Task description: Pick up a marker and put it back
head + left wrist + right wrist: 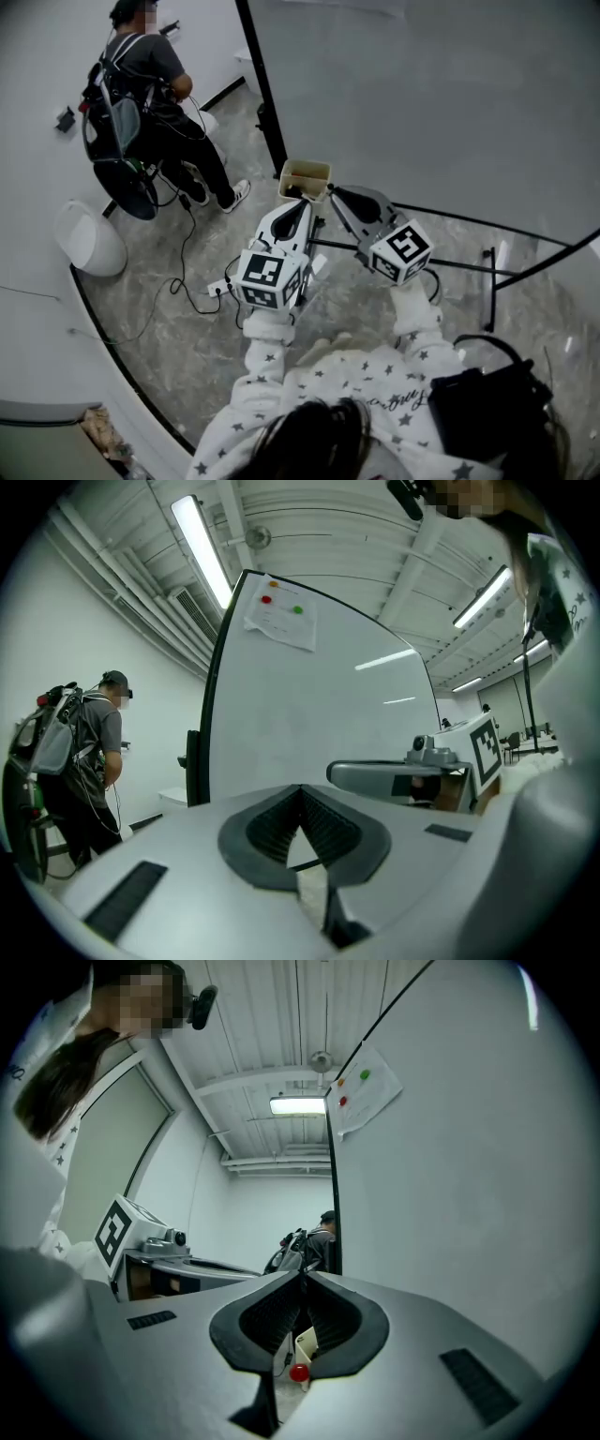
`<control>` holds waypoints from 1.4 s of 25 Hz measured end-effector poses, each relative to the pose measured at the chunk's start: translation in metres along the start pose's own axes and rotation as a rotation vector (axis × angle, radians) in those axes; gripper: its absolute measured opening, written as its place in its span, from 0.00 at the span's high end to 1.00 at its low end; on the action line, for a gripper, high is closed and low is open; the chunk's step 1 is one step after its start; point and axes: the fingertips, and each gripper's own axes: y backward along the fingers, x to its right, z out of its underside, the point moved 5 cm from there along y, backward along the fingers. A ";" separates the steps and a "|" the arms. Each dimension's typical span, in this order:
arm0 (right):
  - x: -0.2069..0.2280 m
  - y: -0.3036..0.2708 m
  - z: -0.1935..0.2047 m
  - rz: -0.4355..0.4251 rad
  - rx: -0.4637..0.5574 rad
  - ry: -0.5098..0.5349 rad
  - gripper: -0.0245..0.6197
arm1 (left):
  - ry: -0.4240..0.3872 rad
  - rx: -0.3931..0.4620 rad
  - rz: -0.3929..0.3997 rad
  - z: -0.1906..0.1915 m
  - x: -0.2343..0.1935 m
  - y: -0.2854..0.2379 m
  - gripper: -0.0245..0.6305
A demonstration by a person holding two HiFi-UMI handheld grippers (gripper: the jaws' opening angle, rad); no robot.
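A small cardboard box hangs at the lower left corner of the whiteboard. Both grippers point at it from just below. My left gripper is shut, its ribbed pads meeting with nothing between them. My right gripper is also shut and empty. In the right gripper view, a red marker cap and the box's pale edge show below through the gap under the jaws. The marker is apart from the pads. Each gripper sees the other beside it.
A person with a backpack stands at the far left near a white bin, with cables across the floor. The whiteboard's black stand legs run to the right. A black bag hangs at my right side.
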 end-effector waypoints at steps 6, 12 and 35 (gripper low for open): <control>0.029 -0.016 0.016 0.054 0.019 -0.092 0.67 | 0.006 -0.030 0.011 0.002 -0.014 -0.021 0.96; 0.040 -0.028 0.052 0.098 -0.048 -0.101 0.67 | 0.013 -0.046 0.007 0.014 -0.023 -0.029 0.96; 0.048 -0.063 0.082 0.059 -0.069 -0.151 0.83 | 0.058 -0.060 -0.005 0.054 -0.055 -0.045 0.96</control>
